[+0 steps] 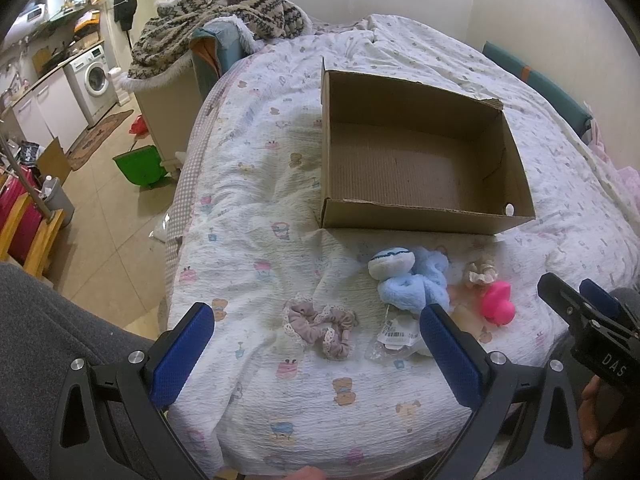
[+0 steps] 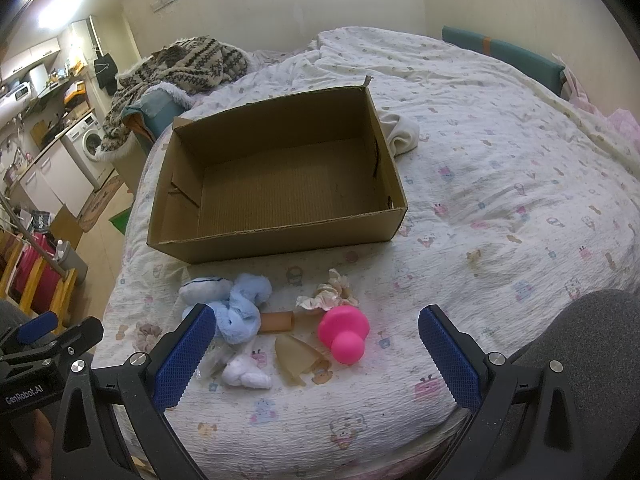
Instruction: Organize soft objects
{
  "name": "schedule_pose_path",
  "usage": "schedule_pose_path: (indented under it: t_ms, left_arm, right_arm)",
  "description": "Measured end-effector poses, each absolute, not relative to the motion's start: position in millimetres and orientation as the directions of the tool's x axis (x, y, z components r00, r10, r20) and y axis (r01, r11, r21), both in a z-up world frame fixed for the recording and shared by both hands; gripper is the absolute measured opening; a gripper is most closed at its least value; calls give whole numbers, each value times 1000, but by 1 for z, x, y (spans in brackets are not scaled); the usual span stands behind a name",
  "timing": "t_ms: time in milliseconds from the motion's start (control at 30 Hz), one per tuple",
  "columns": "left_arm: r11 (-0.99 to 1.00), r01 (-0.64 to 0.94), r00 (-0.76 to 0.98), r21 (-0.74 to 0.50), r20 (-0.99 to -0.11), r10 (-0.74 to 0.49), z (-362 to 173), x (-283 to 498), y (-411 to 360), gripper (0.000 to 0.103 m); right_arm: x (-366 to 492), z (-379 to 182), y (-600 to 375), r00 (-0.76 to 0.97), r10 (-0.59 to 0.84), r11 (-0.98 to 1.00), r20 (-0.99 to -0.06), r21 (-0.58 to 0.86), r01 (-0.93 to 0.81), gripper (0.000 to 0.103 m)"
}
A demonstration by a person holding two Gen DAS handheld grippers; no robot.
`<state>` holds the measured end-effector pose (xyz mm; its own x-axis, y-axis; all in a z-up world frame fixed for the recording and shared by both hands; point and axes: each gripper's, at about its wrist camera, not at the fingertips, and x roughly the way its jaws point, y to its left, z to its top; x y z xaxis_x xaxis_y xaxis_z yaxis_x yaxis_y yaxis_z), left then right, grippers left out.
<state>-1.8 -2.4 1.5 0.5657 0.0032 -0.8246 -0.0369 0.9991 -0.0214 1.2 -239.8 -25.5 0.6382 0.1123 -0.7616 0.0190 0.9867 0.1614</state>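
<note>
An empty brown cardboard box (image 1: 420,208) (image 2: 280,236) sits on the bed. In front of it lie a blue plush toy (image 1: 412,276) (image 2: 236,312), a taupe lace scrunchie (image 1: 320,324) (image 2: 145,334), a cream scrunchie (image 1: 482,272) (image 2: 330,294), a pink rubber toy (image 1: 498,304) (image 2: 344,332), a clear packet with a label (image 1: 394,340), a small white plush (image 2: 244,374) and a translucent amber piece (image 2: 298,356). My left gripper (image 1: 318,350) is open and empty above the taupe scrunchie. My right gripper (image 2: 318,352) is open and empty above the pink toy.
The bed has a white printed quilt (image 1: 260,240) (image 2: 500,200). A patterned blanket (image 1: 216,20) is piled at the far left. A white cloth (image 2: 400,132) lies behind the box. Left of the bed are a green bin (image 1: 140,164) and a washing machine (image 1: 94,76).
</note>
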Motion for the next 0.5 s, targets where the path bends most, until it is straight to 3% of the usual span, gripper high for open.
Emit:
schedule_pose_path:
  t_ms: [500]
  left_arm:
    - [999, -35, 564, -22, -826, 1, 0, -2, -3, 103]
  right_arm:
    - [1, -26, -240, 638, 113, 987, -762, 163, 19, 103]
